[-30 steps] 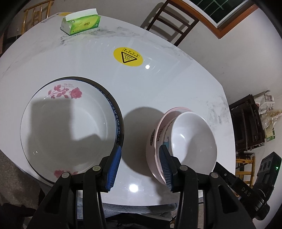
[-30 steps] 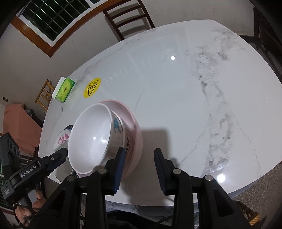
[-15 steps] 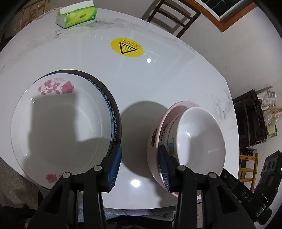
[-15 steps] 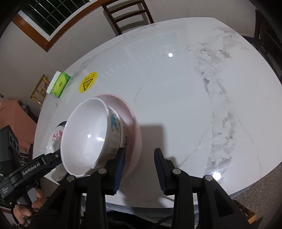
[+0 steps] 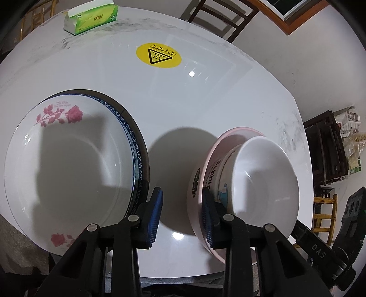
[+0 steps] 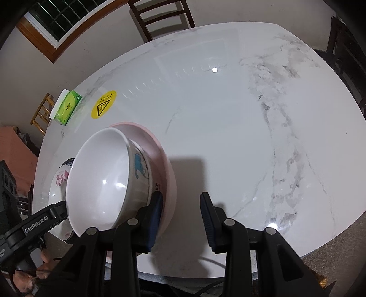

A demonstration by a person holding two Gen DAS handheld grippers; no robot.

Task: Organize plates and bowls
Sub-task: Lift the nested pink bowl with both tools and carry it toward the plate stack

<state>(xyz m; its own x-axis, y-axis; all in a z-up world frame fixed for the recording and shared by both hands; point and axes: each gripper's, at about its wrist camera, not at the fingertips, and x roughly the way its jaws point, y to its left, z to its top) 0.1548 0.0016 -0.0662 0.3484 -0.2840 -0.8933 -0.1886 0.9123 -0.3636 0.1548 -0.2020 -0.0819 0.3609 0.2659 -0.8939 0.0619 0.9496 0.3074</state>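
A white bowl sits nested in a pink bowl at the table's near edge. To its left, a rose-patterned plate rests on a blue-rimmed plate. My left gripper hangs over the gap between plates and bowls, its jaws closing. Its right pad is by the pink bowl's wall, and nothing is pressed between the pads. My right gripper stands open on the bowls' other side. Its left pad overlaps the pink bowl's rim beside the white bowl, and its right pad is over bare table.
A green tissue box and a yellow warning sticker lie on the far part of the white marble table. Dark chairs stand behind the table. A hand holds the left gripper at the near edge.
The left jaws have narrowed, and the left gripper has come down closer to the bowls and plates. The right gripper's opening is unchanged.
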